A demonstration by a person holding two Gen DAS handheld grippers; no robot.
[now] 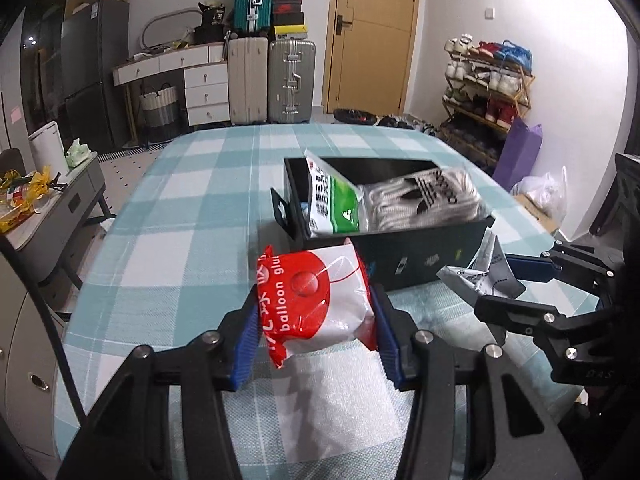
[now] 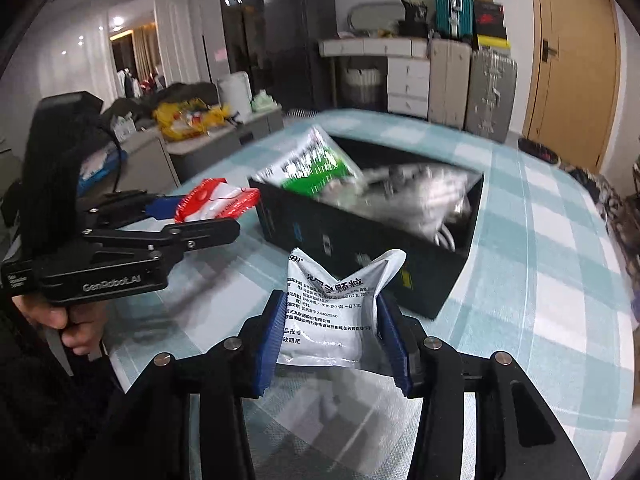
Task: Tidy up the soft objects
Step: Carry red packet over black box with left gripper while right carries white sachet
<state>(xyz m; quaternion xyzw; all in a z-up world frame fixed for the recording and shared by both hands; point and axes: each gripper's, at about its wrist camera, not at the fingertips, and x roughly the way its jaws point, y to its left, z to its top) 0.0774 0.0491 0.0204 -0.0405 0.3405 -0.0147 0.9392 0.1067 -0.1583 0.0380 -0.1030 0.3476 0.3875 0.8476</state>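
Note:
My left gripper [image 1: 316, 312] is shut on a red-and-white "balloon glue" packet [image 1: 316, 300] and holds it above the table, just in front of the black box [image 1: 420, 256]. My right gripper [image 2: 332, 320] is shut on a grey-white medicine sachet [image 2: 332, 308], also held in front of the box [image 2: 360, 248]. The box holds a green-and-white pouch [image 1: 332, 200] and a bag of white socks [image 1: 420, 200]. The right gripper with its sachet [image 1: 480, 280] shows at the right of the left wrist view. The left gripper with its red packet [image 2: 216, 200] shows at the left of the right wrist view.
The table has a teal-and-white checked cloth [image 1: 192, 208]. Suitcases [image 1: 272, 80], a drawer unit [image 1: 206, 92] and a wooden door [image 1: 372, 32] stand behind it. A shoe rack [image 1: 488, 84] is at the right, a low grey cabinet [image 1: 60, 200] with clutter at the left.

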